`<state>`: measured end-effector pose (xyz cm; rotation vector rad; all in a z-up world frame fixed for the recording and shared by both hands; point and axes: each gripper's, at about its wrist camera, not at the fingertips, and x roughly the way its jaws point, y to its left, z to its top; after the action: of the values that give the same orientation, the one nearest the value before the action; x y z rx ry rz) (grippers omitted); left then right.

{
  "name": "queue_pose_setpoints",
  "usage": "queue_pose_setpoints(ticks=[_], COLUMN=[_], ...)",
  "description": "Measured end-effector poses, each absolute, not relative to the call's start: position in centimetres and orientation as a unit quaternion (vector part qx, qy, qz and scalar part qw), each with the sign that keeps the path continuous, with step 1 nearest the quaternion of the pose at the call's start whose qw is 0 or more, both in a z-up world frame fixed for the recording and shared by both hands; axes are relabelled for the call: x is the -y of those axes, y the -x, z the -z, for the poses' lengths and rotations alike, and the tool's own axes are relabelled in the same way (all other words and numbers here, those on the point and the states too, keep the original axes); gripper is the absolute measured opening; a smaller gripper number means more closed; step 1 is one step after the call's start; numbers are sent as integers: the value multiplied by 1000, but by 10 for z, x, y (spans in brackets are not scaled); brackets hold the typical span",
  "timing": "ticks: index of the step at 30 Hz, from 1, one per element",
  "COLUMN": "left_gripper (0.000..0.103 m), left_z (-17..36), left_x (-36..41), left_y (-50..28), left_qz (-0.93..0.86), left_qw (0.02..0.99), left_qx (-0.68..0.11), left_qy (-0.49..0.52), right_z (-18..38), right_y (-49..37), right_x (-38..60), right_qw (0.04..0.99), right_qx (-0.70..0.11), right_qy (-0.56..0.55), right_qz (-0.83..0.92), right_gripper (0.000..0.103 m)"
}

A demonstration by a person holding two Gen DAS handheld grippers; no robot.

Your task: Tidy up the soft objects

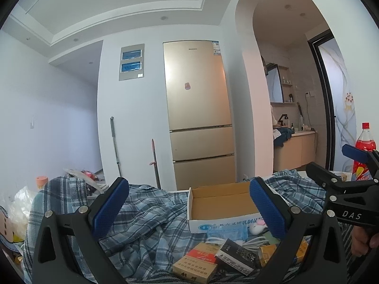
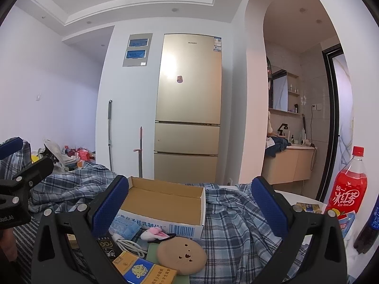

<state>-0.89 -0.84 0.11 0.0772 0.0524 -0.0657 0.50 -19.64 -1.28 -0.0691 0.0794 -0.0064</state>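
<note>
A blue plaid shirt lies crumpled over the table around an open, empty cardboard box; both also show in the right wrist view, shirt, box. A small pink and white plush and a blue face mask lie in front of the box. My left gripper is open above the shirt and box, holding nothing. My right gripper is open above the box, holding nothing. The right gripper shows at the right edge of the left wrist view.
Cigarette packs, a white cable and a round tan disc lie at the front. A red ice tea bottle stands at the right. A gold fridge, mops and bags are behind.
</note>
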Motion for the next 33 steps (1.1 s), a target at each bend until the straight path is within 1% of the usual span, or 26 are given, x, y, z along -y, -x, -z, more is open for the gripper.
queue_pose_setpoints(ticks=[12,24,33], left_gripper=[103,103,103], left_z=[-2,-1,5], left_x=[-5,-1,0], left_y=[8,0,-10], left_qz=[28,33,46], left_qw=[999,998,997], left_qx=[-29,-43,-63], left_qy=[-9,-9,-11], right_z=[12,10,8], right_y=[-10,-8,-12], right_x=[205,202,211], right_qw=[998,998,998], right_qx=[-60,-56,-67], right_qy=[18,23,4], right_qz=[-21,-12,-3], right_gripper=[103,103,103])
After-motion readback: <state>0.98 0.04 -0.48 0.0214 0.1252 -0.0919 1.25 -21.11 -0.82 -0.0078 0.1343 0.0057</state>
